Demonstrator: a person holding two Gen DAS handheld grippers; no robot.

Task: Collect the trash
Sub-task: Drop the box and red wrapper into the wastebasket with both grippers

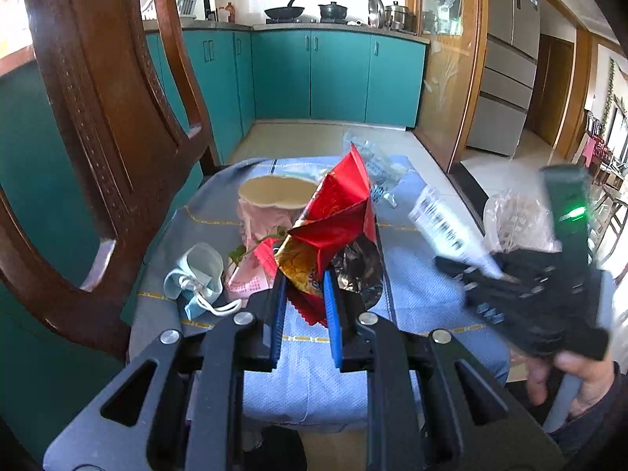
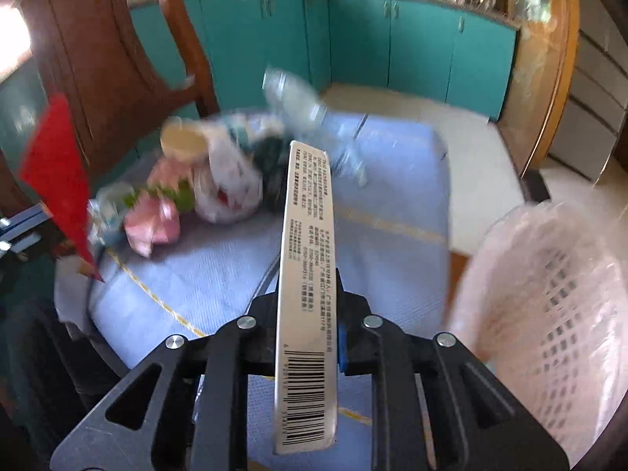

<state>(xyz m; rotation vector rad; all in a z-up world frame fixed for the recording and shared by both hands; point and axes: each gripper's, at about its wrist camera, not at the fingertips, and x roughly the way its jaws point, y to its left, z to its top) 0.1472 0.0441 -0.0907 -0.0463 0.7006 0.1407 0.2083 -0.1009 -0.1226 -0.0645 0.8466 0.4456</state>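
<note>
My right gripper [image 2: 306, 329] pinches a long white carton [image 2: 308, 274] near its barcode end, so its long axis runs straight out ahead of my fingers, and the relation that matters is this: the lined wastebasket [image 2: 549, 314] stands just to the right of that carton, off the table's right edge, with its mouth tilted toward me. I judge the next move to be a swing rightward so the carton hangs over that opening, and its length means I should point it down into the mouth, not lay it across the rim

My left gripper [image 1: 304, 286] is pressed on the lower edge of a red foil snack bag [image 1: 337, 212], which stands up above the blue tablecloth [image 1: 412, 274]. It is the farther hand from the basket, and my right gripper lies between it and the basket, so I judge it should wait

On the cloth lie a face mask [image 1: 196, 278], a pink wrapper [image 1: 247, 278], a paper cup [image 1: 271, 204] and a clear plastic bottle [image 2: 298, 94]. A wooden chair [image 1: 98, 117] stands at the left, clear of the path
</note>
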